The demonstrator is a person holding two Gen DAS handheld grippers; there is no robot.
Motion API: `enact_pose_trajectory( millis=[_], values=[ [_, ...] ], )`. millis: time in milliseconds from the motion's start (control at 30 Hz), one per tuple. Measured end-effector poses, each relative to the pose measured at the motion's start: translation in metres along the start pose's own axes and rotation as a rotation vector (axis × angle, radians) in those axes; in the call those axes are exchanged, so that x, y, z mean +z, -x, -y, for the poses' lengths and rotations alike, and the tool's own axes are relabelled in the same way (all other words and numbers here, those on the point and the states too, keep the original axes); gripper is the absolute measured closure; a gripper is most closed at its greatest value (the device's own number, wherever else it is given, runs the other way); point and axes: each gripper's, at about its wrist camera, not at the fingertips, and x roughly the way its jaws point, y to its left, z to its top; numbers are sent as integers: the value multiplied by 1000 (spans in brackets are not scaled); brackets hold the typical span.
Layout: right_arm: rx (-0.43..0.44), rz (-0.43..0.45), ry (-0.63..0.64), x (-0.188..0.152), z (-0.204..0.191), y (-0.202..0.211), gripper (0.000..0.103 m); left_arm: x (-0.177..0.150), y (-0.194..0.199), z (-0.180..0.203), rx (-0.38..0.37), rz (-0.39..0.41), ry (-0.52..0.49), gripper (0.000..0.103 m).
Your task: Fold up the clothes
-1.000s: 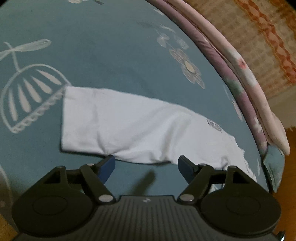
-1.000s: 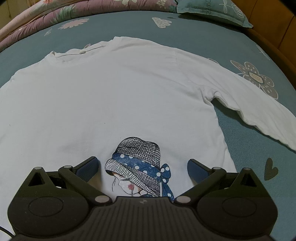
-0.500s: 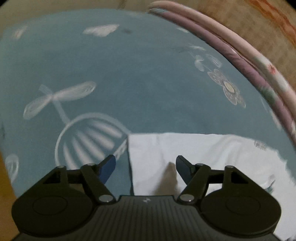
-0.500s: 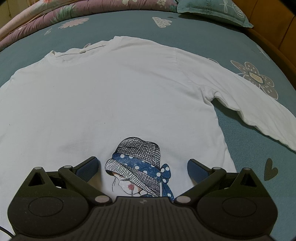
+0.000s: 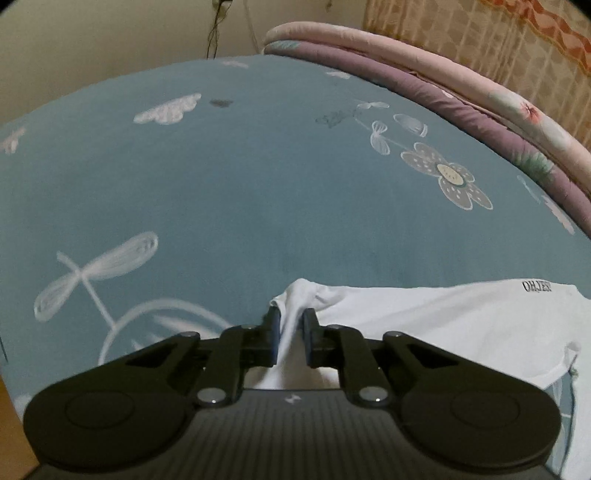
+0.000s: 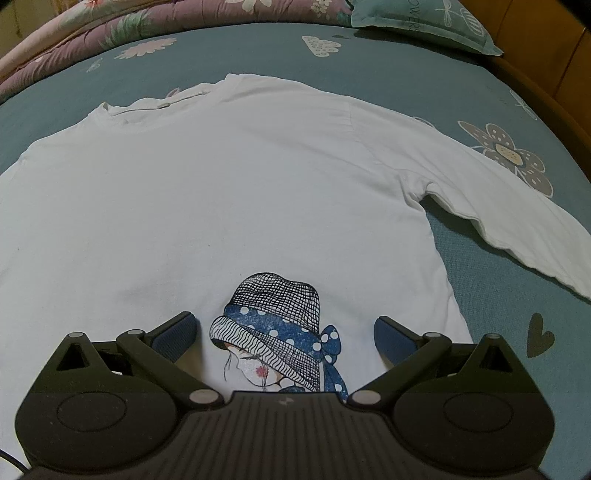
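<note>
A white long-sleeved shirt (image 6: 221, 184) lies flat, front up, on the blue bedsheet (image 6: 480, 295), with a print of a girl in a hat (image 6: 280, 325) near its hem. My right gripper (image 6: 284, 323) hovers open over that print, one pad on each side, nothing pinched. One sleeve (image 6: 517, 214) stretches out to the right. In the left wrist view the other sleeve (image 5: 424, 317) lies across the sheet. My left gripper (image 5: 291, 325) is closing on its cuff end, and the white cloth bunches up between the pads.
A folded pink and purple quilt (image 5: 443, 74) runs along the far side of the bed. A teal pillow (image 6: 417, 22) sits at the top right, beside the wooden bed frame (image 6: 554, 85). Bare patterned sheet (image 5: 221, 184) lies beyond the sleeve end.
My left gripper swung along the sleeve to its cuff end and its jaws came together on the cloth, which now puckers upward. The right gripper and the shirt body have not moved.
</note>
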Motion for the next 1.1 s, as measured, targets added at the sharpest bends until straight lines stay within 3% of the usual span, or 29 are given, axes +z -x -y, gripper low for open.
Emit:
enact_pose_trajectory(
  millis=[133, 267, 367, 433, 533, 600, 700, 767, 867, 967, 1100],
  values=[
    [-1, 3, -1, 0, 0, 0, 0, 9, 4, 0, 67, 19, 16, 60],
    [-2, 4, -3, -1, 0, 1, 0, 9, 15, 22, 154, 82, -69, 55],
    [-2, 1, -3, 0, 0, 1, 0, 4, 17, 45, 106, 92, -157, 44],
    [-2, 0, -3, 0, 0, 1, 0, -2, 9, 57, 39, 50, -187, 37],
    [-2, 3, -3, -1, 0, 2, 0, -12, -11, 53, -3, -40, -149, 37],
    [-2, 3, -3, -1, 0, 1, 0, -13, -13, 38, 52, -37, -93, 37],
    [-3, 6, -3, -1, 0, 1, 0, -3, -10, 14, 203, -49, -7, 38],
    [-3, 7, -4, -1, 1, 0, 0, 2, -3, 13, 150, -49, 14, 38],
    [-4, 9, -6, -2, 1, 0, 0, 4, -1, 45, 13, -52, -32, 36],
    [-6, 11, -8, -3, 0, 1, 0, -2, -6, 111, -184, -75, -168, 34],
    [-9, 14, -11, -3, 0, 1, 0, -21, -15, 201, -307, -48, -397, 32]
  ],
)
